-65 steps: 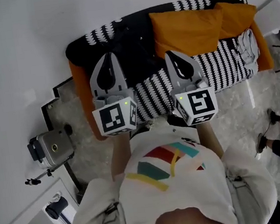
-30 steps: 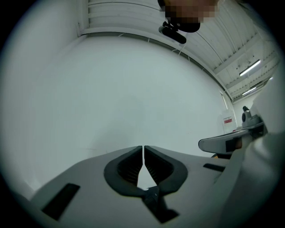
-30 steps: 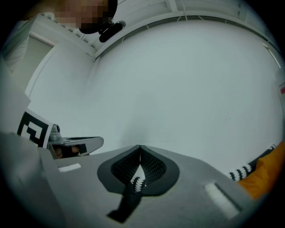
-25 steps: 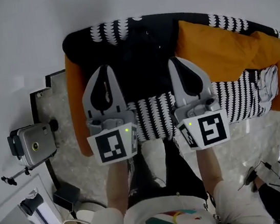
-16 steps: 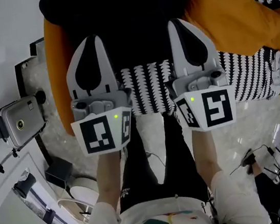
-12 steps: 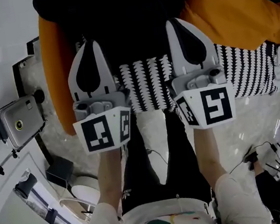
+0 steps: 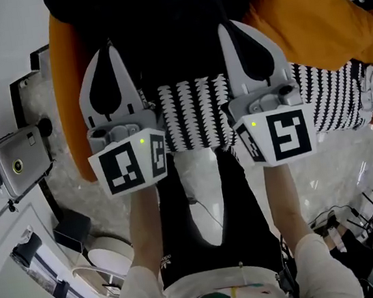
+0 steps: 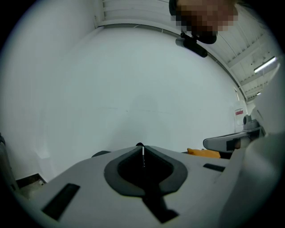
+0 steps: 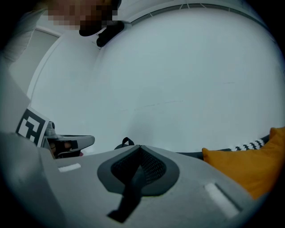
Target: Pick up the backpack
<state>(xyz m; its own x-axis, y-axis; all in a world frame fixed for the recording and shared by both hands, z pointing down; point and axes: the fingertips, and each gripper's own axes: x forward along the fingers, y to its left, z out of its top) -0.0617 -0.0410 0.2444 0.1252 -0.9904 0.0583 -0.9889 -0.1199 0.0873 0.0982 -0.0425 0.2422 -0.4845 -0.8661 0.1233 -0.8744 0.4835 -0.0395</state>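
Black backpack [image 7: 166, 17] lies on the sofa [image 7: 68, 92], just far of and between both tips, its carry loop [image 9: 126, 142] nearly dead ahead of the right gripper [image 7: 227, 29]; that one and the left gripper [image 7: 108, 49] both have jaws pressed together, holding nothing.

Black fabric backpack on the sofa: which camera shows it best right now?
The head view: the black fabric backpack fills the top centre, seen from above. The right gripper view shows only its top loop; the left gripper view shows barely a dark sliver.

The backpack [image 7: 169, 23] is laid on the sofa [image 7: 69, 106], a cushion [image 7: 307, 24] to its right; a camera [image 7: 11, 164] is set left of the sofa.
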